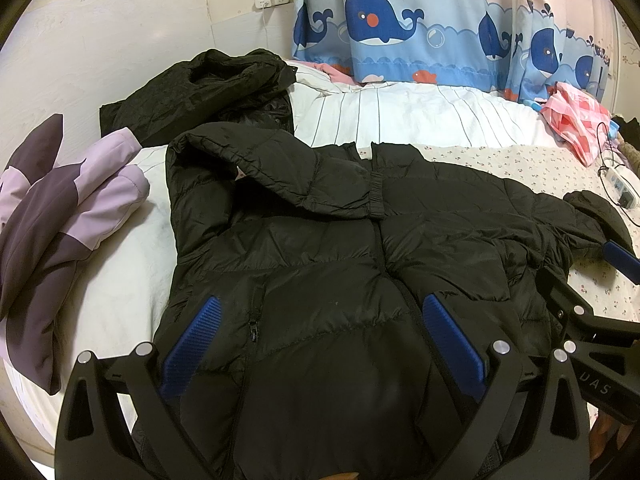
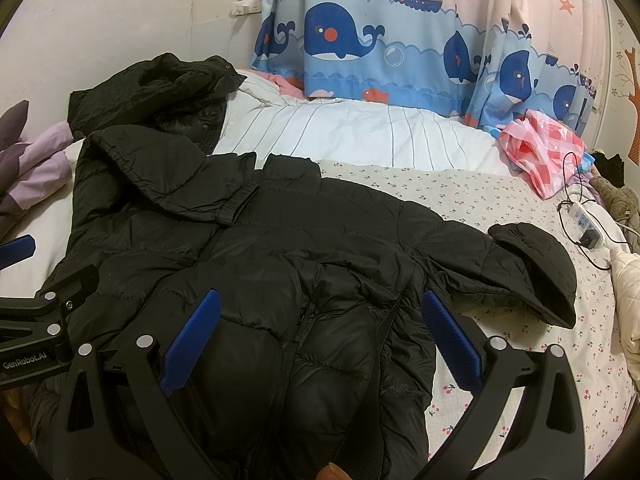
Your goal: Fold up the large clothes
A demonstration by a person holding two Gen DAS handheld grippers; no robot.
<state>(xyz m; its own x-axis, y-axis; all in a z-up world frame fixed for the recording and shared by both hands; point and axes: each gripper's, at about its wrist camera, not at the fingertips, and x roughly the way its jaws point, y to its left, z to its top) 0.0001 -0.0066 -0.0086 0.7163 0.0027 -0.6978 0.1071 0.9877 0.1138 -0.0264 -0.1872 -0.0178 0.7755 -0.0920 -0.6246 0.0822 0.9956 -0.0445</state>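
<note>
- Black puffer jacket point(image 1: 340, 248), the task's garment: spread front-up on the bed point(image 1: 480, 160), hood toward the wall, hem nearest the cameras, zip line running down the middle
- One sleeve point(image 1: 272, 184) already laid across the chest, cuff near the zip; the other sleeve point(image 2: 532, 264) lying out to the side on the floral sheet, not yet brought in
- Left gripper point(image 1: 322, 344): spread wide, nothing pinched, poised over the lower front panel beside the pocket zip
- Right gripper point(image 2: 320, 344): likewise spread wide and empty, hanging over the lower right panel near the side seam
- Step in hand, as judged: sleeve folding, half done
- Next move likely called for: reach to the outstretched cuff, pinch through the slippery padded shell, carry it across the chest to match the first sleeve
- Surroundings: second dark jacket point(image 1: 200, 92) and purple garment point(image 1: 68, 216) set aside at the left; whale-print curtain point(image 1: 400, 20) behind
</note>
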